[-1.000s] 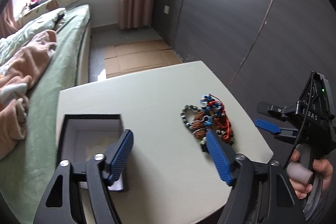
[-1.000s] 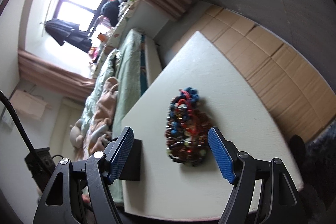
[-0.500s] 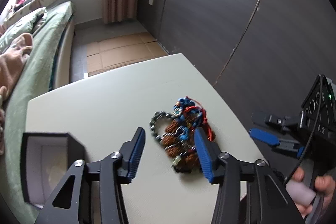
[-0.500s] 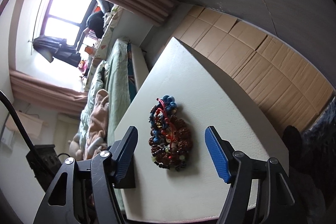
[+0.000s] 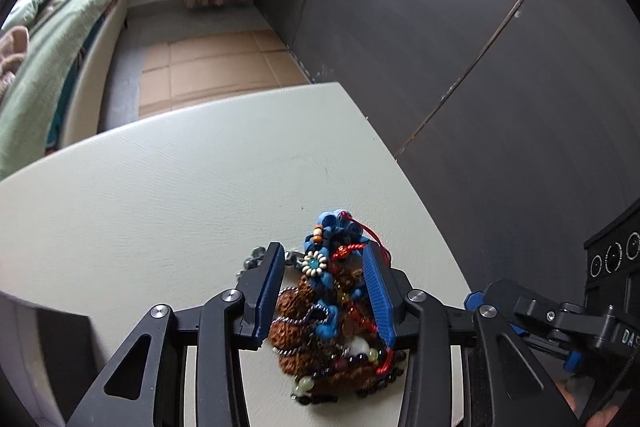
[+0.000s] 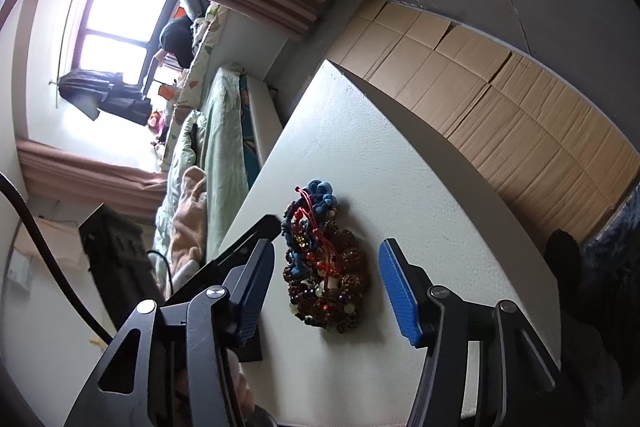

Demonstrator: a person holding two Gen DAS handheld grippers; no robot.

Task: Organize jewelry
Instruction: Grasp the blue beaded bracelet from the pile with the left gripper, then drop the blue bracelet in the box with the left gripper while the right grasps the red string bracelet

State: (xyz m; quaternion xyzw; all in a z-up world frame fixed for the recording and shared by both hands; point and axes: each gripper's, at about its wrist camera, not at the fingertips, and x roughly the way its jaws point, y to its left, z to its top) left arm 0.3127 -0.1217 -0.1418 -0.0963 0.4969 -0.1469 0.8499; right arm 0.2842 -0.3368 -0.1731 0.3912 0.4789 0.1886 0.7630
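While the beads (image 5: 332, 311) are lying between our left gripper (image 5: 326, 291) pads (half open, nothing gripped yet), we are holding the right gripper (image 6: 328, 287) wide open nearby.

The left gripper (image 5: 325, 287) fills the lower centre of its own view, its blue-padded fingers (image 5: 271, 291) drawn partway together with a gap remaining. The right gripper (image 6: 326, 289) sits at the bottom of its view, fingers (image 6: 400, 297) spread wide, and shows at the lower right of the left view.
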